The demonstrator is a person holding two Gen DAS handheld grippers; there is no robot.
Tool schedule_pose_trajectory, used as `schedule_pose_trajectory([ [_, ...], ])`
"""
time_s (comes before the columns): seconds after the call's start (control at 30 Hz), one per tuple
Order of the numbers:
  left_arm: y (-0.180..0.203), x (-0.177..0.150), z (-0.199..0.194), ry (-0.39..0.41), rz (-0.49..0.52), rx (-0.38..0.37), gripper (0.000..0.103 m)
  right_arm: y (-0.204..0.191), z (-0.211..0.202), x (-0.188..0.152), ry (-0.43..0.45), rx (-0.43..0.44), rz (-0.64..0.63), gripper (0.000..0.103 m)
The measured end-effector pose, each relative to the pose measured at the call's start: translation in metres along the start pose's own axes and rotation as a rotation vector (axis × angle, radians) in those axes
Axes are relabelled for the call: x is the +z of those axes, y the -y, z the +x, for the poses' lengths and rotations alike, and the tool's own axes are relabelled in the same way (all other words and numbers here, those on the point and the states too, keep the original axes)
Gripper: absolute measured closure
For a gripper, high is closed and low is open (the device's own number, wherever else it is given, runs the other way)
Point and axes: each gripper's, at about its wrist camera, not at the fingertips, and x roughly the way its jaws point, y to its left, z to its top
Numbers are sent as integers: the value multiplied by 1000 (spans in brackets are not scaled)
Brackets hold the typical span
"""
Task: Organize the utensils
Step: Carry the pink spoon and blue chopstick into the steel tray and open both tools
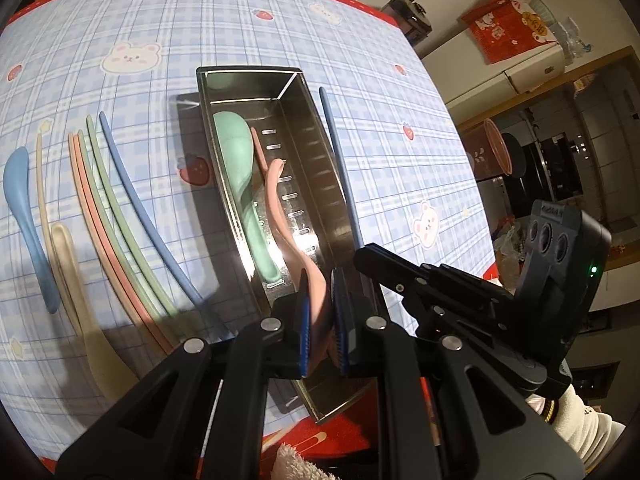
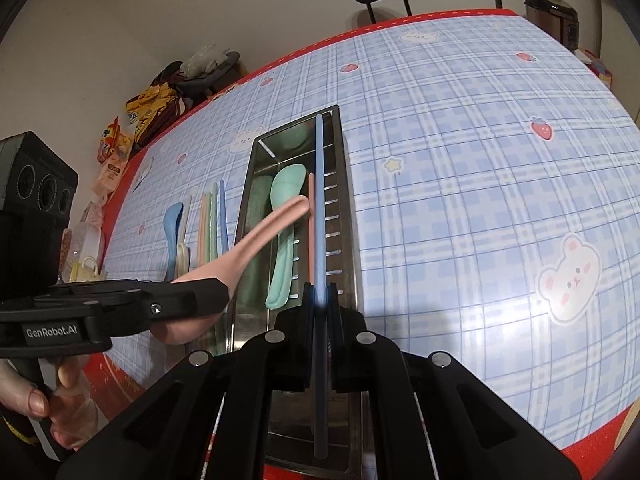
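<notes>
Currently we hold both tools over the steel tray (image 1: 208, 92): the left gripper (image 1: 320, 320) is clamped on the pink spoon (image 1: 276, 200), angled down so its handle tip leads into the tray beside the green spoon (image 1: 240, 168), and the right gripper (image 2: 320, 300) is pinched tight on a blue chopstick (image 2: 319, 200), lined up lengthwise, apparently so it drops in flat. Loose utensils wait on the tablecloth (image 1: 280, 20) just left. Our black fingers hide the tray's near end; whether either piece touches metal, we cannot tell.
</notes>
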Motion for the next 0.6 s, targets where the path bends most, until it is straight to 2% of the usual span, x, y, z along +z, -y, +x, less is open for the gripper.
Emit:
schedule_pose_trajectory([
  [0.23,1,0,5,-9,-20,-11,90,-1,4,3,-32,12,-14,96],
  [0.33,2,1,1,8,-19,-18,70,-1,0,5,-29,24,-14,95],
  [0.37,2,0,-2,18,-17,-19,66,-1,-2,6,-26,23,-13,94],
  [0.4,2,0,-6,32,-16,-17,64,-2,-4,6,-22,22,-13,88],
  [0.43,1,0,-10,43,-17,-16,58,-2,-7,7,-14,19,-14,84],
  [0.47,-1,0,-16,63,-19,-10,48,-4,-11,7,-4,18,-15,73],
  [0.5,-4,0,-23,84,-21,-1,43,-4,-13,8,4,17,-16,62],
  [0.57,-9,-2,-33,112,-26,16,28,-8,-21,9,28,1,-23,47],
  [0.6,-11,-3,-38,126,-30,25,25,-10,-24,10,36,-7,-28,38],
])
